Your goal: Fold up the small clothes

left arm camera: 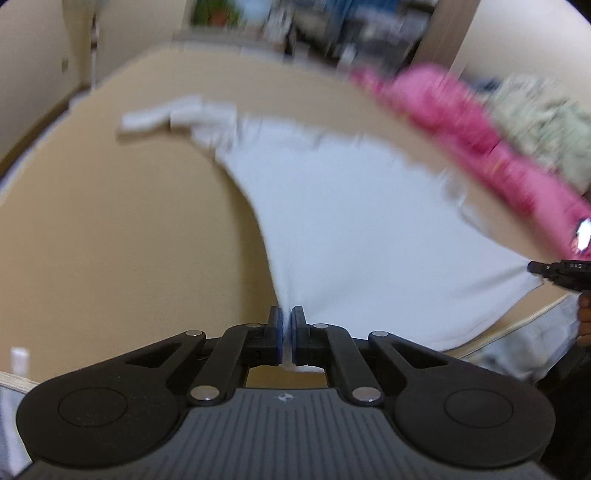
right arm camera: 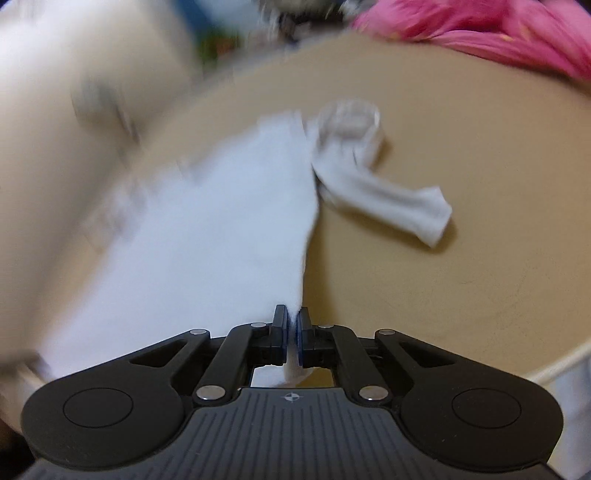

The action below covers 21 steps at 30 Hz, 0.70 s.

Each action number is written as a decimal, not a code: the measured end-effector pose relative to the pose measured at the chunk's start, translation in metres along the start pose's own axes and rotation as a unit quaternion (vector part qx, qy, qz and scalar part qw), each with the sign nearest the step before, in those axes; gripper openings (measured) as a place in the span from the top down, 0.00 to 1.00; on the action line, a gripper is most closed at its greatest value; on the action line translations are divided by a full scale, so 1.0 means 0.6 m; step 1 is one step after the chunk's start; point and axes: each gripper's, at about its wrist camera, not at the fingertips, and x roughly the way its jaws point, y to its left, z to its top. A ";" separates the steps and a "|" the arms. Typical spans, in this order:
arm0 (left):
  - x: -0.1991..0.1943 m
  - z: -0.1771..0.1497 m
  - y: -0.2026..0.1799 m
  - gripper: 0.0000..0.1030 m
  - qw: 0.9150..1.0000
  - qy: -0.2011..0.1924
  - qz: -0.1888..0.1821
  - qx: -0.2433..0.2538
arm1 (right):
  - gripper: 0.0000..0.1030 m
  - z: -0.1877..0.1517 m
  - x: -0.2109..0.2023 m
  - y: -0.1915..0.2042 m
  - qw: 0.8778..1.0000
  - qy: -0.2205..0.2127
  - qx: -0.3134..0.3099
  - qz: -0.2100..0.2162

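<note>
A small white garment (left arm camera: pixel 351 236) lies stretched over the tan table (left arm camera: pixel 129 229), one sleeve (left arm camera: pixel 177 114) pointing far left. My left gripper (left arm camera: pixel 286 325) is shut on its near hem corner. My right gripper (right arm camera: pixel 292 325) is shut on the other hem corner; its tip also shows at the right edge of the left wrist view (left arm camera: pixel 546 269), with the hem taut between both. In the right wrist view the garment (right arm camera: pixel 207 236) runs away to the left and a sleeve (right arm camera: pixel 391 199) lies out to the right. Both views are motion-blurred.
A pink garment (left arm camera: pixel 480 136) lies along the table's far right side, also in the right wrist view (right arm camera: pixel 498 33). A greenish patterned cloth (left arm camera: pixel 543 129) sits behind it. The table's near edge (right arm camera: pixel 554 365) runs close to the grippers. Cluttered shelves (left arm camera: pixel 332 22) stand beyond.
</note>
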 end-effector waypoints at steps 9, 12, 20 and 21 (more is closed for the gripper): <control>0.011 -0.052 0.022 0.95 0.992 0.126 0.019 0.020 | 0.96 -0.057 -0.007 -0.025 0.994 0.109 0.008 -0.020; 0.039 -0.041 0.018 0.93 0.988 0.146 0.039 0.028 | 0.94 -0.078 0.052 -0.011 0.978 0.171 -0.062 -0.102; 0.118 -0.040 -0.001 0.71 0.981 0.177 0.071 0.033 | 0.74 -0.080 0.096 0.011 0.973 0.164 -0.110 -0.122; 0.128 -0.041 0.001 0.71 0.979 0.189 0.076 0.033 | 0.74 -0.085 0.108 0.012 0.968 0.177 -0.124 -0.129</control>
